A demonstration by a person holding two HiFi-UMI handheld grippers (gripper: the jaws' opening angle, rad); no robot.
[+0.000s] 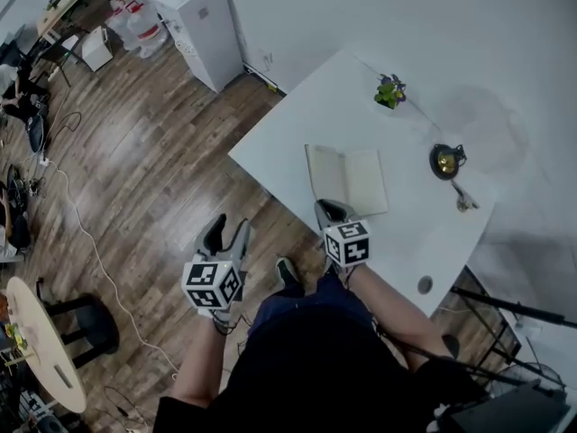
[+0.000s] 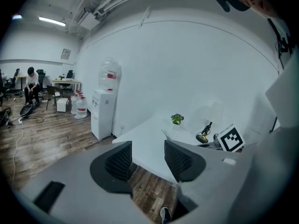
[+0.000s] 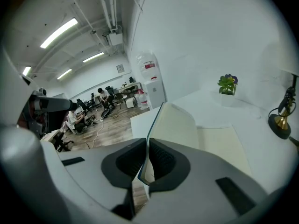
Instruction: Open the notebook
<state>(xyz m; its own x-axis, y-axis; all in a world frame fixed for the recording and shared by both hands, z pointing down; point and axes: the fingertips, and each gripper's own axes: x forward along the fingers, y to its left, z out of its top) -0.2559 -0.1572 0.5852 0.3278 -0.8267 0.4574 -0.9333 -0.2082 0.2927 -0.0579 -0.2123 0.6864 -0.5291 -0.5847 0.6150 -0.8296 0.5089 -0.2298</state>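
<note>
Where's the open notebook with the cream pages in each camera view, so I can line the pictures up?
Head view: the open cream-paged notebook lies mid-picture on the white table, just above the right gripper.
Left gripper view: only a faint thin sliver above the picture-right jaw.
Right gripper view: it fills the centre, raised cover pinched between the jaws.
Shared landmark: the small green potted plant.

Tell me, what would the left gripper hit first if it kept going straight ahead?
Probably the near edge of the white table, which shows between the open, empty jaws of the left gripper. Depth is unclear; it could instead pass below it toward the wooden floor.
</note>
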